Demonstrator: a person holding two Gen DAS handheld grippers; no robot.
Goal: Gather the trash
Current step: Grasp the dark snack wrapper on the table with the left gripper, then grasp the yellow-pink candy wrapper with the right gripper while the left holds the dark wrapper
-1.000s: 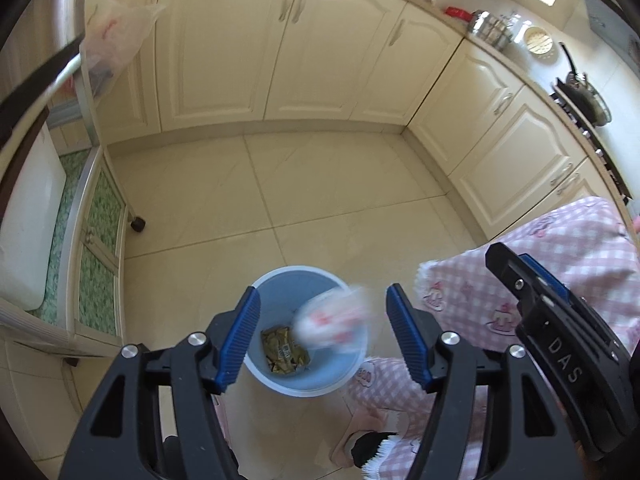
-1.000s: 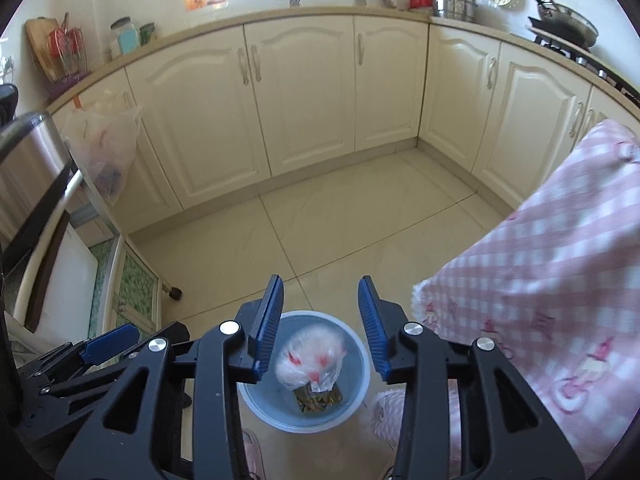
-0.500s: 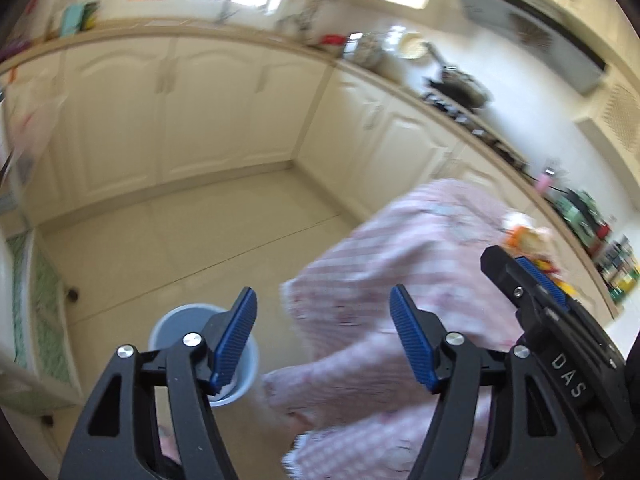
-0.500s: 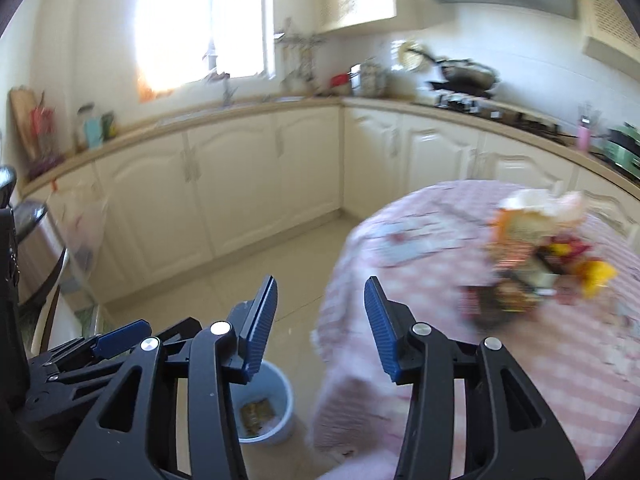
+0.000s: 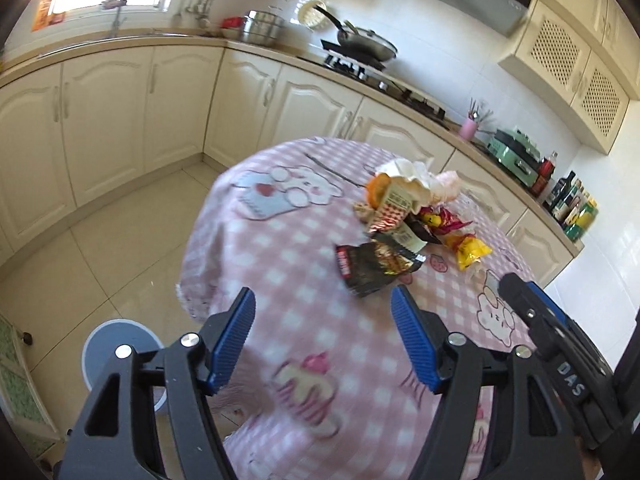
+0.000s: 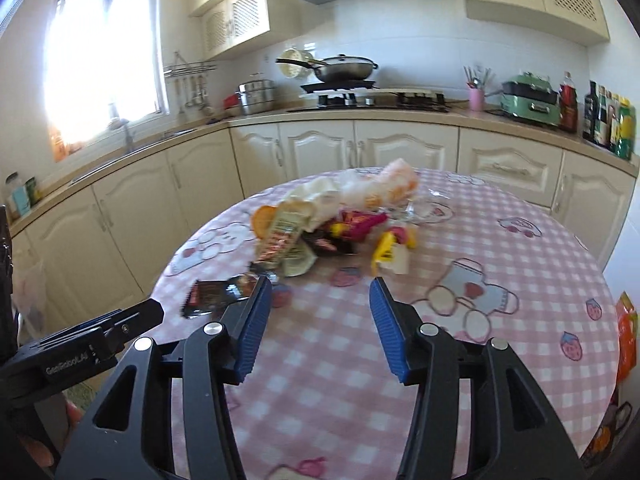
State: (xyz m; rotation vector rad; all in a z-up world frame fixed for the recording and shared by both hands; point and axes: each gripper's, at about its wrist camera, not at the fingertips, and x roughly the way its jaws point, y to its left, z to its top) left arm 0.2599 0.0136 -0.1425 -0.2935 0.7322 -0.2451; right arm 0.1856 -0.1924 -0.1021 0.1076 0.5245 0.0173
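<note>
The round table [image 6: 500, 240], under a pink checked cloth, fills the near and right part of both views; its near left edge drops to bare tiled floor [image 5: 100, 240] that runs open to the cream base cabinets [image 5: 108, 120] along the far wall. The left gripper [image 5: 324, 334] hangs over that edge, tilted downward, its blue pads spread wide with nothing between them. The right gripper [image 6: 320, 326] hovers over the cloth just beside it, its jaws having just been opening, also empty. The trash pile [image 6: 332, 220], wrappers, a carton and crumpled plastic, lies heaped near the table's middle, beyond both tools; a dark snack wrapper [image 5: 376, 266] lies nearest, apart from the heap's left side. The cloth between pads and pile is bare. The blue trash bin [image 5: 116, 344] stands on the floor, low at the left, partly hidden behind the left gripper's frame. An orange packet [image 6: 626, 332] sits at the table's right rim.
</note>
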